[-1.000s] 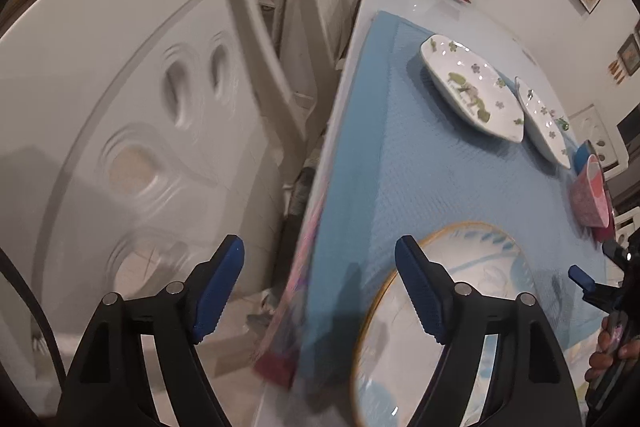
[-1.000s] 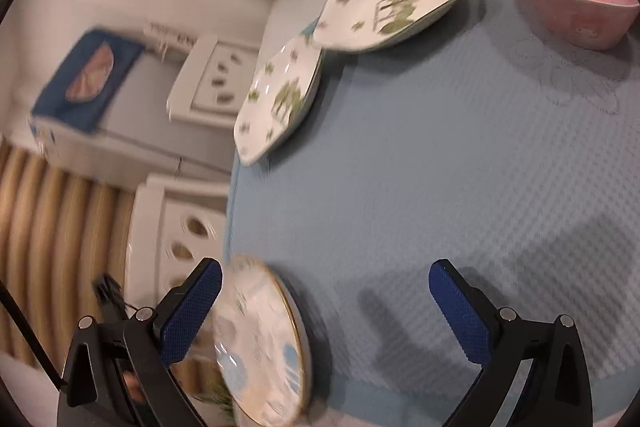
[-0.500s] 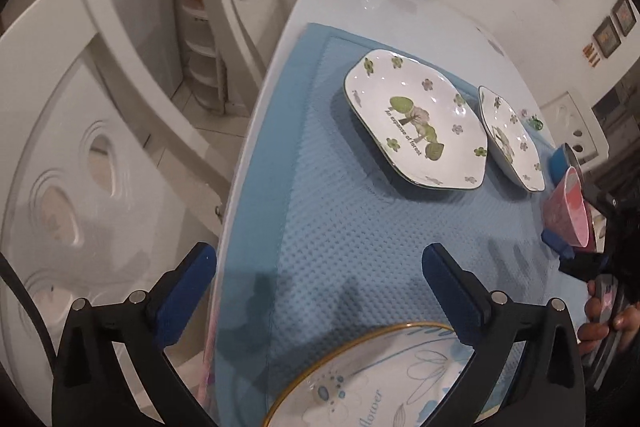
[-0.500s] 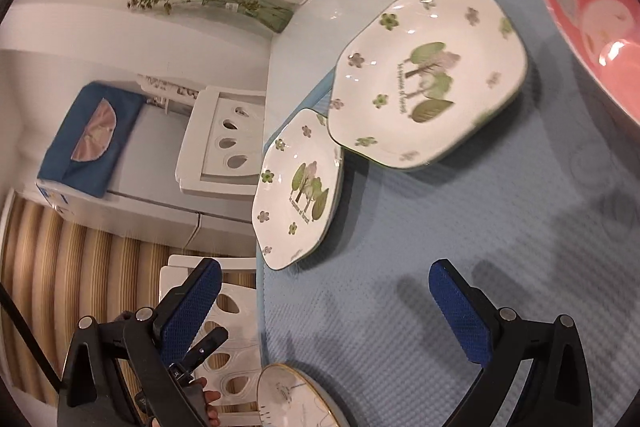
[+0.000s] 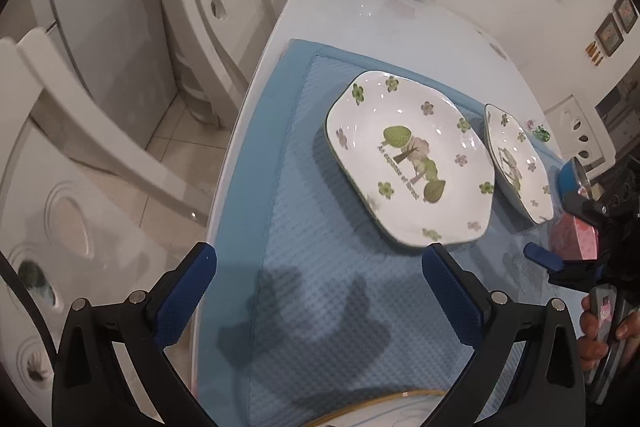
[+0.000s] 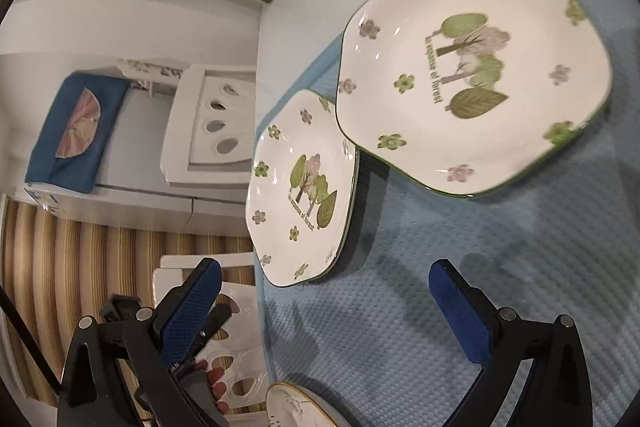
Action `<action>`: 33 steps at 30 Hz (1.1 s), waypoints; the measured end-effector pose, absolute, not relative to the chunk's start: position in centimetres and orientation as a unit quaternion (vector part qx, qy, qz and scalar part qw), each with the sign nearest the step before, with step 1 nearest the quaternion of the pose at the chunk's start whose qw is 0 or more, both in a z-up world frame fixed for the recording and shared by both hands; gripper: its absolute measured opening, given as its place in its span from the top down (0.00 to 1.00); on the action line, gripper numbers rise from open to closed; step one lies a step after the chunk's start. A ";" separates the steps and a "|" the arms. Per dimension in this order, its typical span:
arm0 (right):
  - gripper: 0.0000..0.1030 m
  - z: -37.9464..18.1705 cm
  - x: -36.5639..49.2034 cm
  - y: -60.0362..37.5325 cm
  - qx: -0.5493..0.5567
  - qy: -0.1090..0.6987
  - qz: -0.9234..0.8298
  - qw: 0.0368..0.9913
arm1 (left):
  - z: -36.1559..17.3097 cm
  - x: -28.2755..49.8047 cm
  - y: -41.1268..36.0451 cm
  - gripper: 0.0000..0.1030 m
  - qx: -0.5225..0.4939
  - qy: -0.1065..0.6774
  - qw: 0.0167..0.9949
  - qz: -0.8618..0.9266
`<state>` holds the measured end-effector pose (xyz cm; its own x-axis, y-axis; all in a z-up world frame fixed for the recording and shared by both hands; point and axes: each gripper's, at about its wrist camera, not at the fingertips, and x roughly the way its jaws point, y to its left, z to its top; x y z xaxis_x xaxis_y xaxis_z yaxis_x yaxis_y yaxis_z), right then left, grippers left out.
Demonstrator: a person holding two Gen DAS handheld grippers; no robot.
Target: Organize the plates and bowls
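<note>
the large forest plate (image 5: 408, 163) lies flat on the blue mat (image 5: 320, 307), ahead of the left gripper (image 5: 320, 295) and a little toward its right-hand finger; nothing lies in it. the small forest plate (image 5: 516, 163) sits just beside it on the far side from the left gripper, its near edge tucked close to the big plate's rim; whether the two touch i cannot tell. it is empty too. a blue bowl (image 5: 570, 177) and a pink bowl (image 5: 572, 239) stand beyond the small plate, partly hidden by the right gripper (image 6: 326, 311); their insides are not visible.

the left gripper's jaws stand wide apart with only bare mat between them. the right gripper's jaws are spread too, with bare mat between them and the small plate just ahead of the left-hand finger. a gold-rimmed plate (image 5: 380, 413) shows only as a sliver behind the left jaws, at the bottom of the view.

the mat's border runs past the left gripper's left-hand finger, the white table (image 5: 360, 11) edge just outside it, with white chairs (image 5: 216, 7) close against that edge. open mat lies between both pairs of jaws and the plates.

both forest plates are white, many-sided, green-rimmed, printed with trees, small flowers and the words "of forest".
</note>
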<state>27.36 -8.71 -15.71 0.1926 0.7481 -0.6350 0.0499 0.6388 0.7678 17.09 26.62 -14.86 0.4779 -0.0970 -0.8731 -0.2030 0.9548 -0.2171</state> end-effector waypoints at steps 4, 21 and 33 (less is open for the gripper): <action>0.00 -16.6 28.5 -7.0 0.330 0.602 0.267 0.676 | -14.6 19.3 25.7 0.00 -0.136 0.518 0.844 0.020; 0.00 -19.2 32.6 -3.4 0.315 0.616 0.277 0.666 | -18.7 25.9 24.5 0.01 -0.129 0.543 0.830 -0.015; 0.00 -19.5 33.0 -2.4 0.283 0.621 0.265 0.682 | -20.4 25.9 25.1 0.01 -0.152 0.547 0.822 -0.049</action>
